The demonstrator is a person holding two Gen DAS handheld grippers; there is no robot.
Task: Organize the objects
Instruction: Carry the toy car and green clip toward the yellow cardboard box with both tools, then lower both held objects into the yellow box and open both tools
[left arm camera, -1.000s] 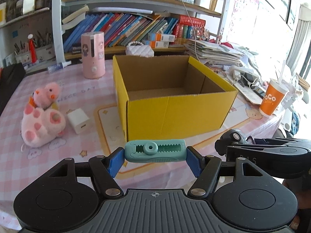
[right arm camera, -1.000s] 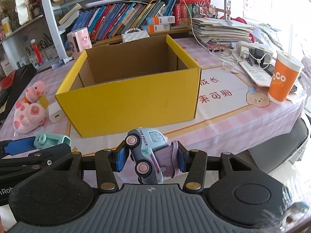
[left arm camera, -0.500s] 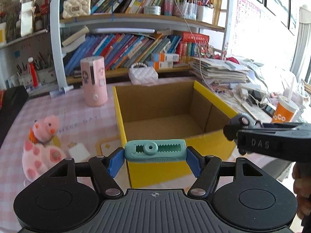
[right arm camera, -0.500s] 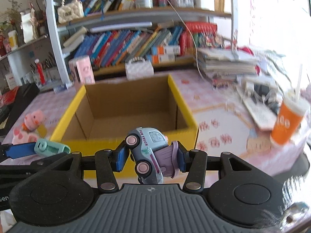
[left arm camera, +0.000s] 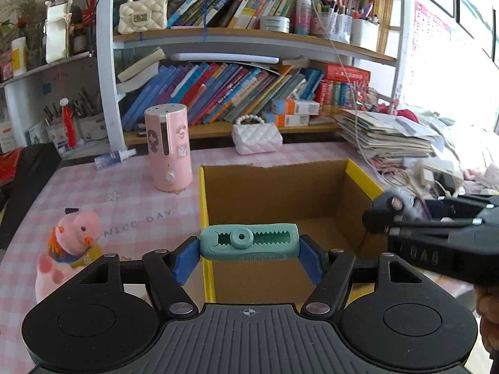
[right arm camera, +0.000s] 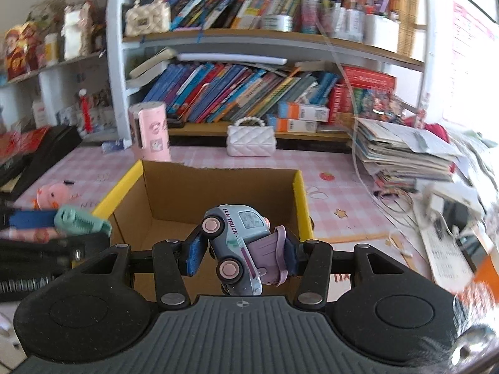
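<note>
Each gripper is matte black plastic. On the left gripper (left arm camera: 249, 254), two blue fingers (left arm camera: 186, 260) stand on black link arms pinned with silver screws, above a ribbed grey base bearing a small crosshair mark. Round black discs flank that base. The right gripper (right arm camera: 243, 254) is built alike; beside it, white lettering marks the other gripper's side.

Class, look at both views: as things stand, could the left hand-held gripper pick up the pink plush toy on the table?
Probably not yet. The left hand-held gripper is shut on the teal eraser by the yellow box; the pink plush toy sits unobstructed off to its left.
</note>
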